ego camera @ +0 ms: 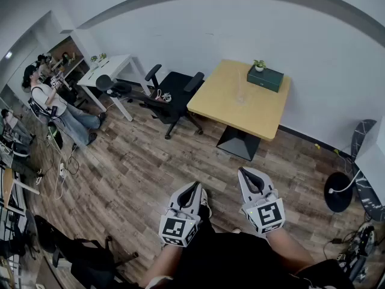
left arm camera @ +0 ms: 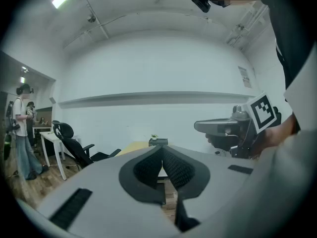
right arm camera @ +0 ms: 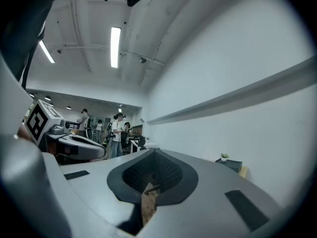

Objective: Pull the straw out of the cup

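The left gripper (ego camera: pixel 192 186) and right gripper (ego camera: pixel 245 173) are held pressed together, empty, above the floor (ego camera: pixel 138 161), well apart from the table (ego camera: pixel 264 118). The cup (ego camera: pixel 240 94) is faintly seen near the table's far edge, beside the box (ego camera: pixel 265 78); its straw is too small to be made out.

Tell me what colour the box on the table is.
The box is dark green, clearest in the head view.

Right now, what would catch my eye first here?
Low in the head view, the left hand-held gripper and right hand-held gripper sit side by side, both shut and empty. Across the wood floor stands a yellow table with a green box on it, a black office chair beside it.
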Motion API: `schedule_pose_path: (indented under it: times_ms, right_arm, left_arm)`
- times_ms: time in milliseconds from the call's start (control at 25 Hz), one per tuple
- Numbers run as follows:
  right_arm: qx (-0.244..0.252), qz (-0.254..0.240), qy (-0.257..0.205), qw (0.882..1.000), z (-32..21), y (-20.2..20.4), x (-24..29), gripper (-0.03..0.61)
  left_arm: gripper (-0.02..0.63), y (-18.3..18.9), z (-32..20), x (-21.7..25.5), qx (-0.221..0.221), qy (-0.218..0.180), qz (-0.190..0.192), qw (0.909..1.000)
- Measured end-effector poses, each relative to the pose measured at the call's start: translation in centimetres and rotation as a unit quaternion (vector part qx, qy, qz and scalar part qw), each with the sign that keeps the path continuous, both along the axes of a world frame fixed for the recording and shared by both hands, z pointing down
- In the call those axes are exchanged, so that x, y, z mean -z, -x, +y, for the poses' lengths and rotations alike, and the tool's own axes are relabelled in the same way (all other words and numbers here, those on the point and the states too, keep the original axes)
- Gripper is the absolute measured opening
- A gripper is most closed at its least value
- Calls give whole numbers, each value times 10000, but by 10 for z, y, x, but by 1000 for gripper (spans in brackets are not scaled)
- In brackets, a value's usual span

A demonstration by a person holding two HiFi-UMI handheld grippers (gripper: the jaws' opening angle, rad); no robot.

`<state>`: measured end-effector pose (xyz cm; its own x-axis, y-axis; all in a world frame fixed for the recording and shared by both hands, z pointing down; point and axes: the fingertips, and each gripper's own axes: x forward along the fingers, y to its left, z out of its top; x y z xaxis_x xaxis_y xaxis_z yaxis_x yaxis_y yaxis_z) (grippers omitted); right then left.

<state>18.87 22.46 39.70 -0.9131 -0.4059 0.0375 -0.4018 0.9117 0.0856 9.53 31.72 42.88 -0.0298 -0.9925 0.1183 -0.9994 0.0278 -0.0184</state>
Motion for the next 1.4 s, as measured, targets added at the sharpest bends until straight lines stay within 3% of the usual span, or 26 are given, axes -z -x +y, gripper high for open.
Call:
schedule_pose_path:
  times_ms: [320,640,800,1040,1400]
  right_arm:
    - [-88,163,-127,9997,14,-11,15,17]
    - [-328,127,56,9994,23,3,10,27]
    - [-426,219,65,9988,33,21,2,217]
    - [-834,227,-47,9962,42,44,-1,355]
    - [-1068,293,-145,9937,38,80,-15,494]
  left_arm:
    - [18,-6,5,-2,-21,33,253,9997]
    - [18,14,16,-1,-175,-3,222,9996]
    - [18,31,31,-11,-246,129,321,9991]
    - [18,71,53,-15,-249,66,307,9992]
    - [18,112,64,-28,-245,127,352,9990]
